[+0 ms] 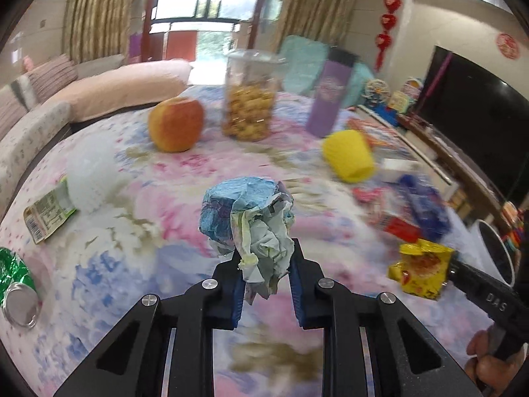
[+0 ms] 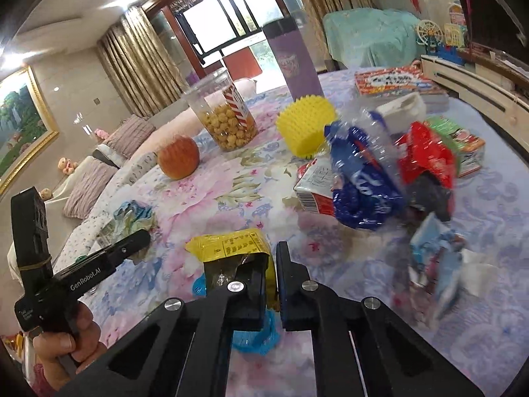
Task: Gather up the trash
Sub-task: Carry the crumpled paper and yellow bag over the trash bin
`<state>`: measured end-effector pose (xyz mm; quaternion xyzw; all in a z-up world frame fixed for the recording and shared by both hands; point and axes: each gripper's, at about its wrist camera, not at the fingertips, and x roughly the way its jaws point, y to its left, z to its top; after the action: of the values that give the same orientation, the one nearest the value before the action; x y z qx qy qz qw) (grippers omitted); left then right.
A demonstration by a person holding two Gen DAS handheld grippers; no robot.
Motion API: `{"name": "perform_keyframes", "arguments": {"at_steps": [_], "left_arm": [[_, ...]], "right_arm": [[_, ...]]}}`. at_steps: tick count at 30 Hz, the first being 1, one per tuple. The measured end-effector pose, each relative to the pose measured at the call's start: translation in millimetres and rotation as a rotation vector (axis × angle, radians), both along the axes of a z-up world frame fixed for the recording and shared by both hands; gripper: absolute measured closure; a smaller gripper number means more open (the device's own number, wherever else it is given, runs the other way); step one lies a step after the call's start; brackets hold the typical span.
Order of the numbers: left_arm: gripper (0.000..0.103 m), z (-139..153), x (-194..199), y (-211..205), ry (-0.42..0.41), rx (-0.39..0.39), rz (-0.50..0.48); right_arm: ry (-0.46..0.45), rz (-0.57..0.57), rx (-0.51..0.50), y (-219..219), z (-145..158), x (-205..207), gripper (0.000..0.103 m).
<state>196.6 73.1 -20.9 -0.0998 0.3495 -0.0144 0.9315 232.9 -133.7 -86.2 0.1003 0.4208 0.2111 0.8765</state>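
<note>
Trash lies across the floral tablecloth (image 1: 139, 178) in a curtained living room. The left gripper (image 1: 264, 261) pinches crumpled blue paper (image 1: 248, 218) above the cloth; the right gripper (image 2: 272, 264) clamps a yellow wrapper (image 2: 228, 246).

Bright balcony window (image 1: 201, 0), gold curtains (image 2: 139, 59), pillowed sofa (image 1: 39, 99), dark television (image 1: 476, 106), framed landscape painting (image 2: 20, 119)
</note>
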Motion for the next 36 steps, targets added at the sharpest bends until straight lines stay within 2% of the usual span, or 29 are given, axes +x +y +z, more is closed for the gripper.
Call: {"name": "perform_keyframes", "arguments": {"at_steps": [6,18,36], "left_arm": [[0.081,16,-20,-31,-0.037,-0.005,-0.084],[0.081,19,-39,-95,-0.027,0.009,-0.235],[0.081,17,-38,-191,0.001,0.017,-0.452]], "right_arm": [[-0.031,-0.015,0.026,-22,17,-19,0.098],[-0.057,-0.119,0.045,-83,34,-49,0.098],[-0.063,-0.321,0.038,-194,35,-85,0.098]]}}
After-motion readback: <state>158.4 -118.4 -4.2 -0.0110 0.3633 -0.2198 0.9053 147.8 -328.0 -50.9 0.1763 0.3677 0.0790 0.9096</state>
